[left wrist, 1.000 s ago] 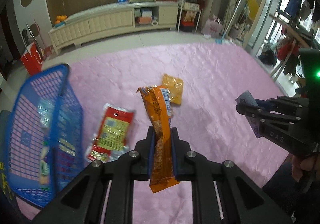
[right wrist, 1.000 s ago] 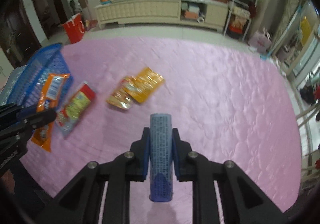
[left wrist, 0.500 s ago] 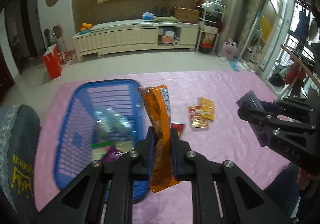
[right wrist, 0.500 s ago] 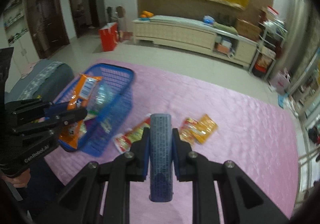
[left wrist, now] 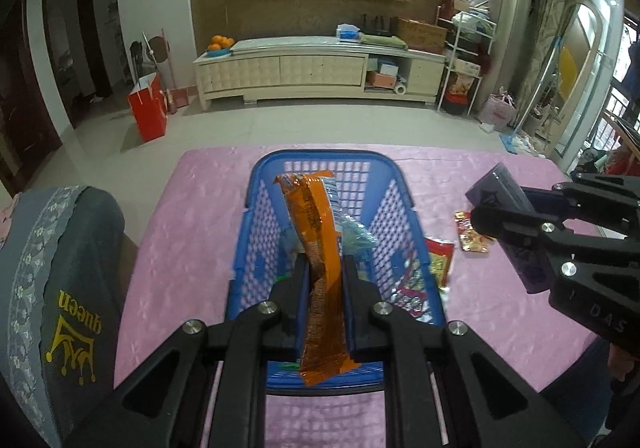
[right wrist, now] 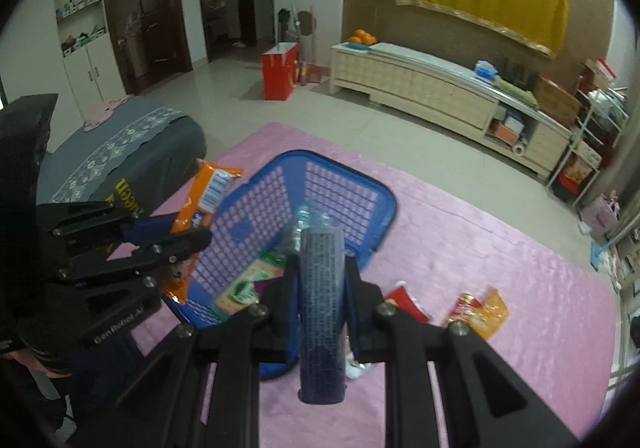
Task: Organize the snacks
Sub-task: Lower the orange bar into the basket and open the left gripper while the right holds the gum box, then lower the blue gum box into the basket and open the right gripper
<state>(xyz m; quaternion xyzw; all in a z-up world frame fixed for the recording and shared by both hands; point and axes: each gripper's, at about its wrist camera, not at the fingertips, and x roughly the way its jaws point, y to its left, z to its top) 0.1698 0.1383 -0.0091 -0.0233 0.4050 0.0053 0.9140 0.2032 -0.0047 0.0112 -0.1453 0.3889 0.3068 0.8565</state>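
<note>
My left gripper (left wrist: 322, 264) is shut on an orange snack packet (left wrist: 318, 248) and holds it upright over the near end of the blue plastic basket (left wrist: 256, 248). My right gripper (right wrist: 322, 264) is shut on a dark blue-purple packet (right wrist: 322, 308) and hovers beside the basket's (right wrist: 360, 204) right side. In the left wrist view the right gripper (left wrist: 496, 216) sits to the right of the basket. In the right wrist view the left gripper (right wrist: 200, 234) with the orange packet (right wrist: 204, 200) is at the basket's left. Several snack packs lie inside the basket.
A red snack pack (right wrist: 404, 302) and small orange packs (right wrist: 480, 308) lie on the pink tablecloth (right wrist: 500, 256) right of the basket. A grey cushioned chair (left wrist: 52, 280) stands at the table's left edge. A cabinet (left wrist: 312, 72) and red bag (left wrist: 148, 112) stand beyond.
Both grippers have swung left with their packets. The basket has moved from the left side of the left wrist view to directly under the orange packet. The loose packs now lie to the right.
</note>
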